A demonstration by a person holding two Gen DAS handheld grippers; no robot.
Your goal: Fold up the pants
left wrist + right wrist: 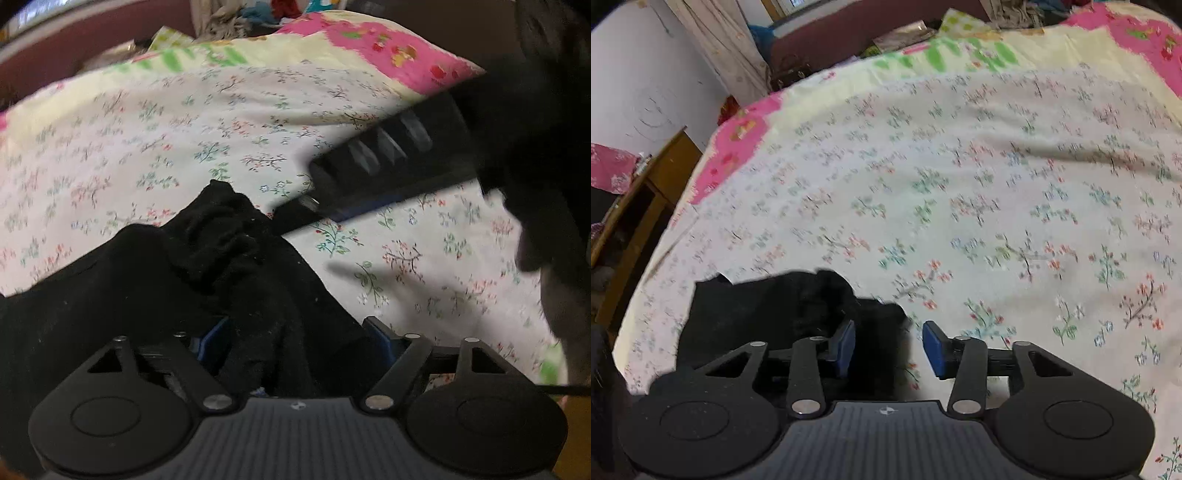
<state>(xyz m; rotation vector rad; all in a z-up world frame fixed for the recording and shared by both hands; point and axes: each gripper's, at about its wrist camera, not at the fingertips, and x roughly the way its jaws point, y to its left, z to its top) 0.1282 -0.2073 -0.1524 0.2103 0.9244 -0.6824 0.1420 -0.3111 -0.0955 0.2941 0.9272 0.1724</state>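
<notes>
The black pants (221,258) lie bunched on the flowered bed sheet (166,140). My left gripper (295,334) stands wide open low over them, and a ridge of the cloth runs between its blue pads (380,334) without being pinched. In the right wrist view the pants (768,306) lie at the lower left. My right gripper (890,347) is open there, with a corner of black cloth in the gap beside its left pad (846,347). In the left wrist view one of the right gripper's fingers (369,166) reaches in from the right, its tip at the pants' edge.
A pink and yellow quilt (1145,40) lies along the far edge of the sheet (960,184). Wooden furniture (646,192) stands left of the bed, with a wall and curtain (720,44) behind. A person's dark sleeve (535,129) fills the right of the left wrist view.
</notes>
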